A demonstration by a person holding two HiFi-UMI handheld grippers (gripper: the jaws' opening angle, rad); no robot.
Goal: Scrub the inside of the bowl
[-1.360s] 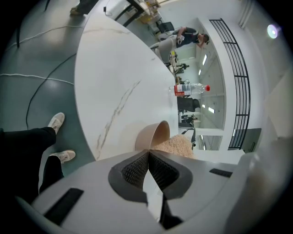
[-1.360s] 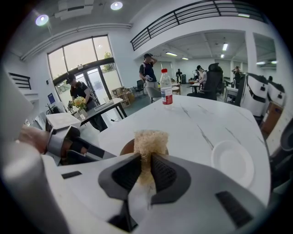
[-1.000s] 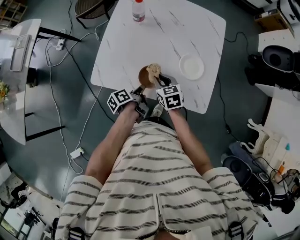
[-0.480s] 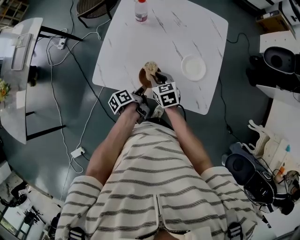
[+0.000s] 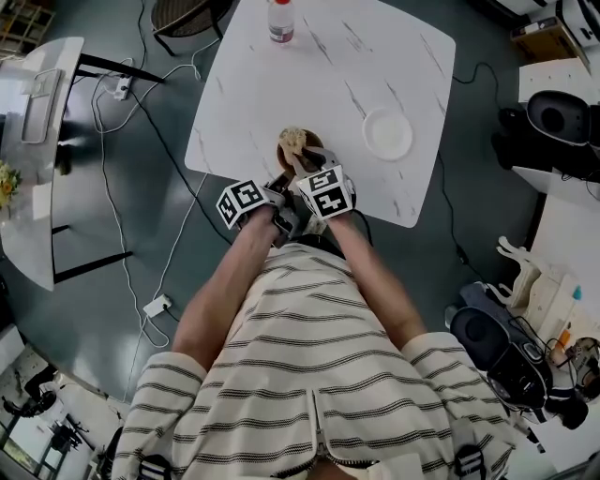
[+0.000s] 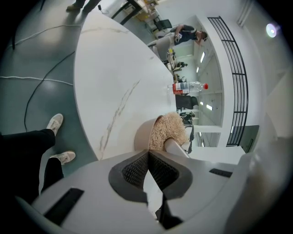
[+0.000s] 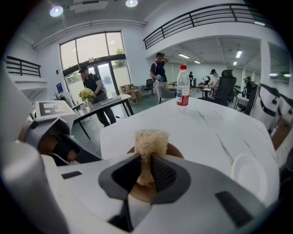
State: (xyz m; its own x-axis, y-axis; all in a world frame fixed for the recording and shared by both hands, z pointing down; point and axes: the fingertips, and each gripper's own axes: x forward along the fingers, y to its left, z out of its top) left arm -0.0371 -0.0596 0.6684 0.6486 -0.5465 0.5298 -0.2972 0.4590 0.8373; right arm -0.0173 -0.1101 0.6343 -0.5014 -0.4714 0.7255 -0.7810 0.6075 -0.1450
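Jaws of right gripper [image 7: 145,165] pinch scrubber [image 7: 150,139], tuft poking forward over bowl [image 7: 176,151], just ahead and below. Left gripper [image 6: 148,157] tips pressed together at bowl's near rim. Bowl sits near table [image 5: 328,75] edge, right gripper nearer.

Brown bowl [image 5: 282,156], fibrous scrubber [image 7: 150,141] inside

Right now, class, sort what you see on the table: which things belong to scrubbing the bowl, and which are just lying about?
In use:
bowl
scrub pad, pinched in the right gripper, over the bowl
left gripper, shut at the bowl's near rim

Lying about:
water bottle, at the far edge
white plate, to the bowl's right
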